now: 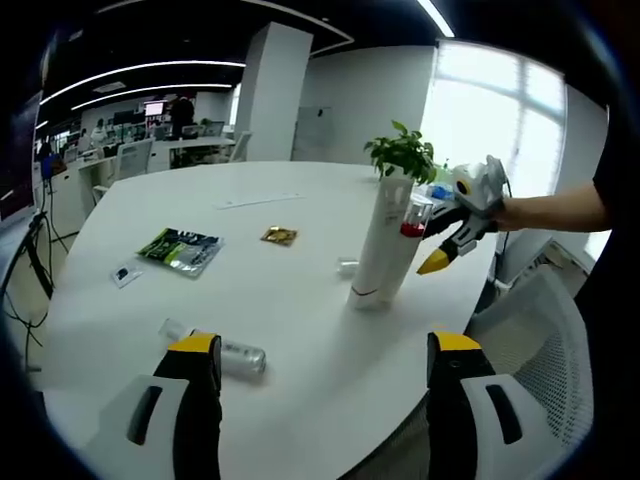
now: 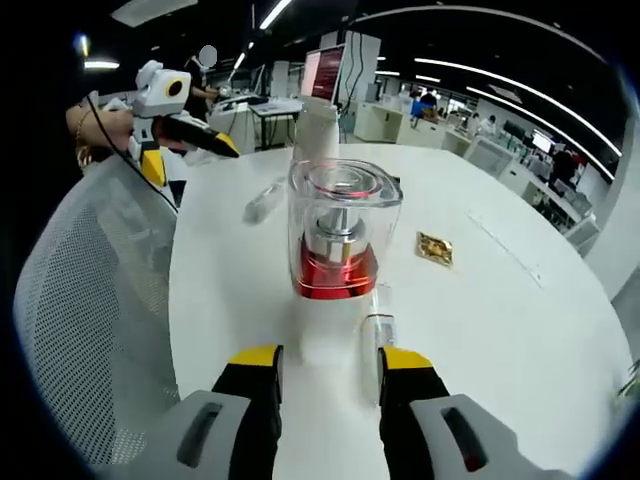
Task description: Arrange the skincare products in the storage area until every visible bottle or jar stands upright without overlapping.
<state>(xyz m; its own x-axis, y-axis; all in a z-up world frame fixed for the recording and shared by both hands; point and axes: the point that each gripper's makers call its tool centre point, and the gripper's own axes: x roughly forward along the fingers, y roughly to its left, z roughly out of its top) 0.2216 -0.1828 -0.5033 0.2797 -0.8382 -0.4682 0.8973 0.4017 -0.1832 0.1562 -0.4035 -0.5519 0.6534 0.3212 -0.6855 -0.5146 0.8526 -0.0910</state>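
My right gripper is shut on a white bottle with a red collar and a clear cap, held just above the white table. That bottle hangs in front of a tall white vase, with the right gripper beside it. My left gripper stands open over the table's near edge. A silver-and-clear bottle lies on its side by its left jaw. A small clear bottle lies near the vase's foot. The left gripper is at the upper left of the right gripper view.
A green packet, a gold sachet and a small card lie on the table. A white mesh chair stands at its edge. The vase holds a green plant. Office desks fill the background.
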